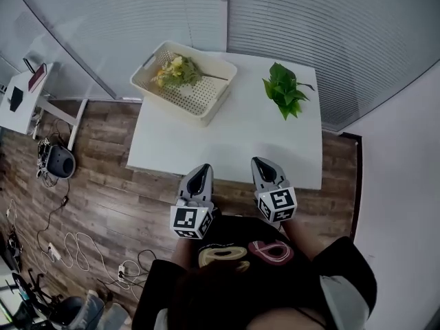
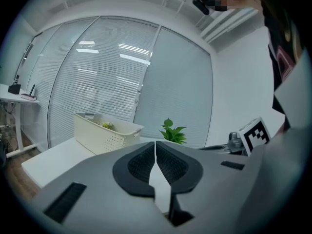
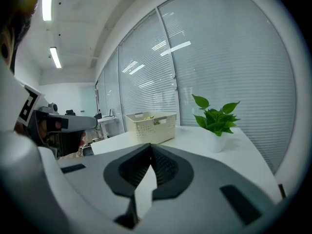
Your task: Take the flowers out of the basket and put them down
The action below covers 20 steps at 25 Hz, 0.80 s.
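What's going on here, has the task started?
Not yet. A person stands at the near edge of the white table with the left gripper and the right gripper held side by side, both shut and empty. The flowers lie in the cream basket at the table's far left corner, apart from both grippers. A green plant stands at the far right.

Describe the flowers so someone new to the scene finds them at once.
On the white table, look to the far left corner, where a cream perforated basket sits. The flowers lie inside it: a bunch with yellow blooms, lying flat, unlike the all-green potted plant standing at the far right.
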{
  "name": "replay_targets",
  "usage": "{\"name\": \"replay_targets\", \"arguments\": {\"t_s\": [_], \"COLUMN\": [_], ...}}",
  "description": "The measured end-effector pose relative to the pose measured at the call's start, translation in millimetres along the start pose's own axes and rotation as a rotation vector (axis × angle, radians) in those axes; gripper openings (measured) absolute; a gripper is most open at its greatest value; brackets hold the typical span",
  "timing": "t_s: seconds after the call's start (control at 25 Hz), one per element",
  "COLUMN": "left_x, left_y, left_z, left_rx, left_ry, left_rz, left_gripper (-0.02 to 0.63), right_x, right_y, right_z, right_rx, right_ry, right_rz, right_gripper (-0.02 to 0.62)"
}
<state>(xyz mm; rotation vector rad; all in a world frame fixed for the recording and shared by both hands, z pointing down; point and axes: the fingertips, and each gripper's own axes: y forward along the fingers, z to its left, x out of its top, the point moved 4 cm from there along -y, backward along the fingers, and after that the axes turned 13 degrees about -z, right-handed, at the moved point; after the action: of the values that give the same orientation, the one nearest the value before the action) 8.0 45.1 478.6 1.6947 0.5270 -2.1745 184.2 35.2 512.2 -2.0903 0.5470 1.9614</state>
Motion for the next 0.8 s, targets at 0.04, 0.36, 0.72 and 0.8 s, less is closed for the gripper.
{"name": "replay_targets", "arguments": {"t_s": [0.04,0.36,0.72,0.8], "left_x": [1,10,21,26], "left_y": [3,32,45,48], "left_z": [6,53,108,120], "left_rx": [-0.005,-0.077,-0.115,-0.122], "left_ry": [-0.003,-0.019,-0.032,-0.029], "left_rz": [0.003,0.021,0.014,0.007], "left_gripper": [0.023,0.023,0.023,0.023], "right_x": [0,3,4,6], "right_y": [4,42,89,99], "right_z": [0,4,27,31], "right_rx": [-0.017,-0.108,-0.166,-0.175], "right_ry": [-0.005,0.002,-0.023,-0.016], "right_rz": [0.008,0.024,0.058,0.055], "right_gripper": [0.009,0.009,0.009,0.009]}}
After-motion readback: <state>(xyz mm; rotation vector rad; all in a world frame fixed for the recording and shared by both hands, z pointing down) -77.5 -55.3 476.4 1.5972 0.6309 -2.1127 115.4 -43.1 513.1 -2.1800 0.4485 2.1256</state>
